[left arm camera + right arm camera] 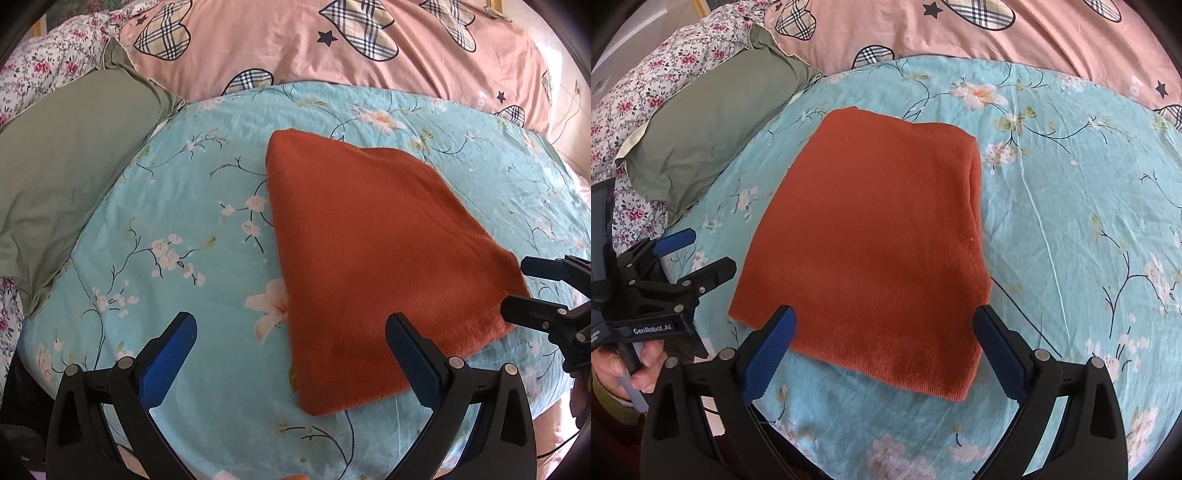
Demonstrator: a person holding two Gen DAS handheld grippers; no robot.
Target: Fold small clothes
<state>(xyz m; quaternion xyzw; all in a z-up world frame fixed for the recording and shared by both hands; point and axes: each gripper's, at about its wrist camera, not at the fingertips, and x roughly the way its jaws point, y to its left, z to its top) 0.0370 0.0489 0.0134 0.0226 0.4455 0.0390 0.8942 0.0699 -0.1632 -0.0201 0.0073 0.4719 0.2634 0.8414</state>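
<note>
A rust-orange fuzzy garment (373, 258) (871, 236) lies folded into a flat rectangle on the light blue floral bedspread (177, 206) (1071, 206). My left gripper (291, 328) stands open near the garment's near-left edge, holding nothing; its right fingertip overlaps the cloth in view. My right gripper (884, 321) is open too, hovering over the garment's near edge with nothing between its fingers. Each gripper shows in the other's view: the right gripper (517, 288) at the cloth's right corner, the left gripper (705, 254) just left of the cloth, held by a hand (624, 373).
An olive-green pillow (62, 184) (713, 122) lies left of the garment. A pink quilt with plaid hearts (332, 48) (997, 33) is bunched behind. A flowered white sheet (40, 66) (661, 74) sits at far left.
</note>
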